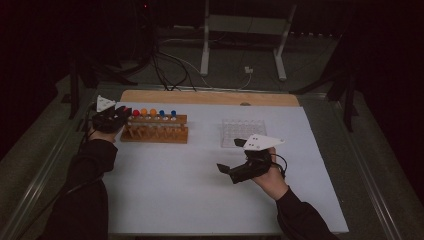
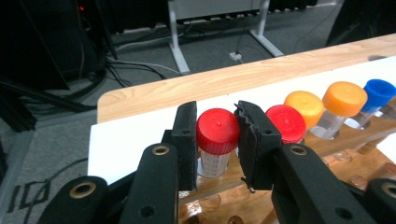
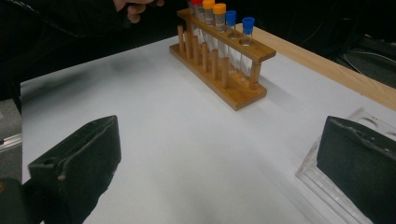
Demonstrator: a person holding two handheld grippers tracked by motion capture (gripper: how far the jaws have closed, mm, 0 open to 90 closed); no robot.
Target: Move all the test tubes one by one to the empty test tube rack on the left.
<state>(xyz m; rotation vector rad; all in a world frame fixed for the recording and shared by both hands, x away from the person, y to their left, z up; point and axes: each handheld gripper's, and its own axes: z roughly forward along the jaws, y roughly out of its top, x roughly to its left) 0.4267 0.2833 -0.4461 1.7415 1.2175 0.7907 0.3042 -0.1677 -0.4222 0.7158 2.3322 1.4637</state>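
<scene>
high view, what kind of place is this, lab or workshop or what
Probably a lab-style test bench: a wooden rack of capped tubes, the left hand-held gripper closed on a red-capped tube, a clear plastic tube tray on a white-topped table, and cables on the floor behind.

- High view is dim, the room behind nearly black.
- The white table [image 1: 200,175] catches most light.
- Gripper views are brighter; the close black jaws look soft.

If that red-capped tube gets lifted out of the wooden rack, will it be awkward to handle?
The red-capped tube looks clear, thin and empty, so probably light. Its smooth round cap could slip between the left gripper jaws. Laid on the table, it would likely roll.
</scene>
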